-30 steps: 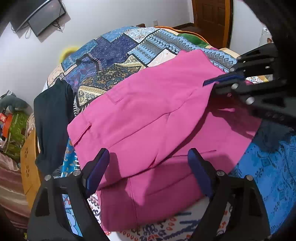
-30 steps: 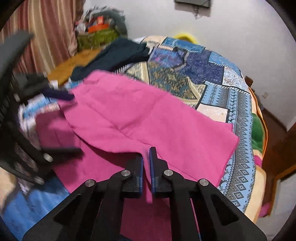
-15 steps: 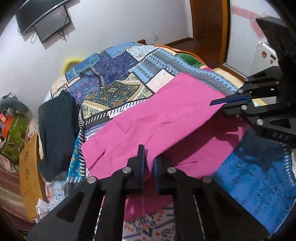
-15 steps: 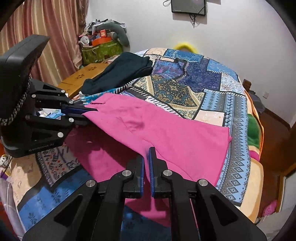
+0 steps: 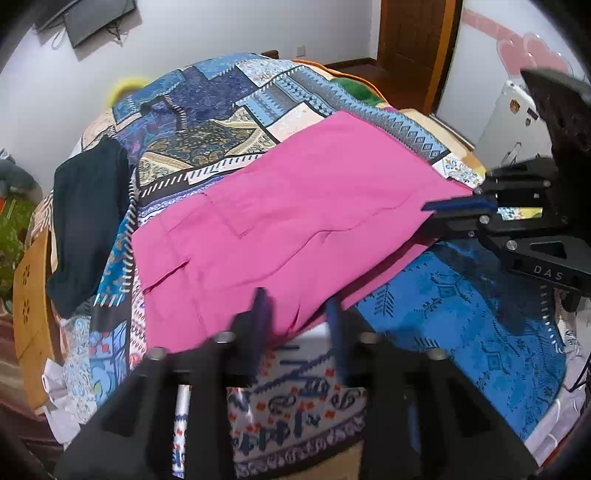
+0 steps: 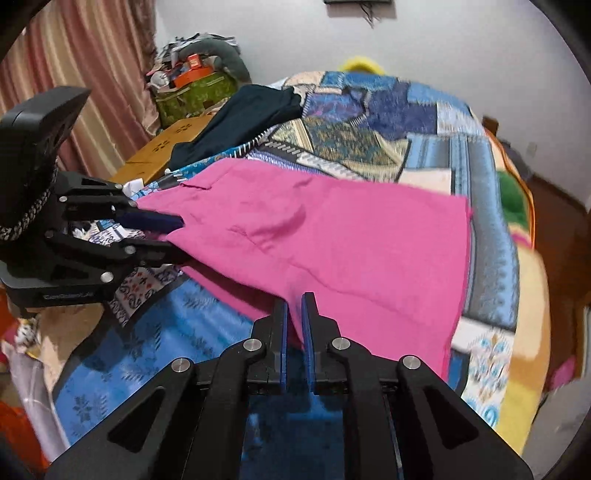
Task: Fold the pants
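Left gripper (image 5: 297,314), black plastic arms with blue pads, motion-blurred in its own view; jaws have just been opening, now a moderate gap, pink hem lying loose between the pads, nothing pinched. Right gripper (image 6: 293,314) narrow, pads nearly together with a thin edge of the pink pants (image 5: 295,221) clamped between them. Pants: matte woven fabric, folded over double on the bed, lying flat with soft creases, a stitched pocket flap and a seam line showing on the top layer. Under them near the edge a bright blue printed bedsheet (image 6: 147,332), beyond it a patchwork quilt (image 5: 229,107) of blue, cream and gold geometric blocks. Dark navy garment (image 5: 85,221) crumpled at the bed's side, apart from the pants.

Left wrist view only: brown wooden door (image 5: 417,40), wall-mounted TV (image 5: 96,18), right gripper seen side-on reaching the pants' right edge. Right wrist view only: striped pink curtain (image 6: 74,74), green box (image 6: 192,96) stacked with clutter, wooden side table (image 6: 166,147), left gripper from the side with its blue pad at the waistband corner
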`<action>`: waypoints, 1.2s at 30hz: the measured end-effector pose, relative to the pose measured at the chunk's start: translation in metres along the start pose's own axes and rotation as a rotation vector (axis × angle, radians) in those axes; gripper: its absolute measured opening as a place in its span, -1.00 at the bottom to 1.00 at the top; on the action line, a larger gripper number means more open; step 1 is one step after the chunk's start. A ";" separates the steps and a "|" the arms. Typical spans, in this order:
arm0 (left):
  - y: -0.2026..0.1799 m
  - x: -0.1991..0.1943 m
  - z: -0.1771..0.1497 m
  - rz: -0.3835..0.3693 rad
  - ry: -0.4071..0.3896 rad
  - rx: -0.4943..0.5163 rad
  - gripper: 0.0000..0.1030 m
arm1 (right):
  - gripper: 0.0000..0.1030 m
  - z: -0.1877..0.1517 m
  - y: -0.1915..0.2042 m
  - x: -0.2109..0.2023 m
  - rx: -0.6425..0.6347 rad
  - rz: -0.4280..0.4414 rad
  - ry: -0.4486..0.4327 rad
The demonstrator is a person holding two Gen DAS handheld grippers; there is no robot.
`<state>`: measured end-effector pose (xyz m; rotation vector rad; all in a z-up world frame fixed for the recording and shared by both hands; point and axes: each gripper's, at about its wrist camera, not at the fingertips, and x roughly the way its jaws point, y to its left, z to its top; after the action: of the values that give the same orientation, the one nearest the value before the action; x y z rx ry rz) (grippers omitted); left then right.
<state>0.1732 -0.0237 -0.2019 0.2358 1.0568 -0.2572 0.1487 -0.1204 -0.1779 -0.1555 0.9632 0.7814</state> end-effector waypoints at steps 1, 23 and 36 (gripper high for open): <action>0.001 -0.003 -0.001 -0.010 -0.003 -0.009 0.00 | -0.83 -0.003 0.001 -0.001 0.009 0.002 0.002; 0.081 0.008 0.035 -0.077 0.000 -0.326 0.44 | -0.06 0.039 0.006 0.022 0.128 0.028 -0.015; 0.084 0.035 -0.003 0.042 0.071 -0.246 0.51 | -0.06 0.002 -0.030 0.035 0.180 -0.051 0.100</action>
<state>0.2139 0.0534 -0.2280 0.0461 1.1409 -0.0796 0.1808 -0.1226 -0.2106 -0.0623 1.1151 0.6414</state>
